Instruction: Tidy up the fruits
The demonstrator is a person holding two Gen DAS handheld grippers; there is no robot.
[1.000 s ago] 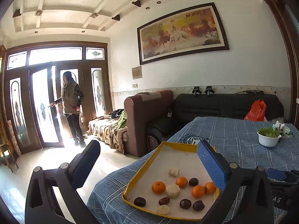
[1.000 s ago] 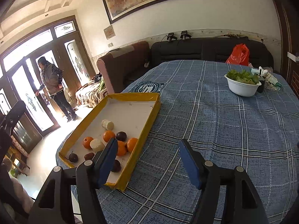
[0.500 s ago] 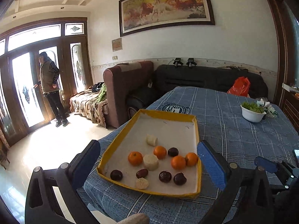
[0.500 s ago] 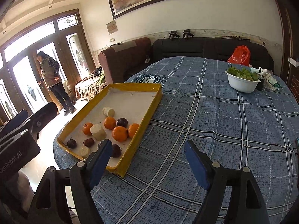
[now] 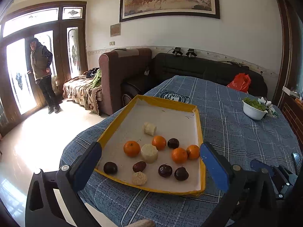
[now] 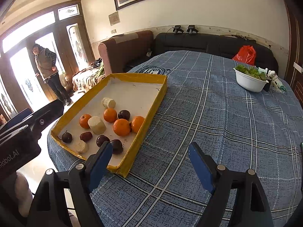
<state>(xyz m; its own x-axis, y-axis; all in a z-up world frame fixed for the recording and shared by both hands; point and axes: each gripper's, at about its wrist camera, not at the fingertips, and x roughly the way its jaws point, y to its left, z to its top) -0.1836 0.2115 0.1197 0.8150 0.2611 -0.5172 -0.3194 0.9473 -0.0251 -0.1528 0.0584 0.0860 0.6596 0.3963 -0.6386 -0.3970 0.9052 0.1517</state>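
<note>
The yellow tray [image 5: 197, 124] lies on the counter [image 6: 217, 117], its long axis running away toward the upper middle of the left view. Oranges [image 5: 132, 148], dark fruits [image 5: 165, 170] and pale chunks [image 5: 149, 153] cluster at its near end. The left tongs [image 5: 149, 165] gape, released and empty, framing that cluster, so the left hand seems nearer. The right tongs [image 6: 149, 162], released with nothing between them, have just been opening; the tray lies to their upper left.

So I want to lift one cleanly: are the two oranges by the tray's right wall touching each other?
Touching. In the left wrist view the two oranges overlap with no gap; the right wrist view shows them pressed together too.
</note>
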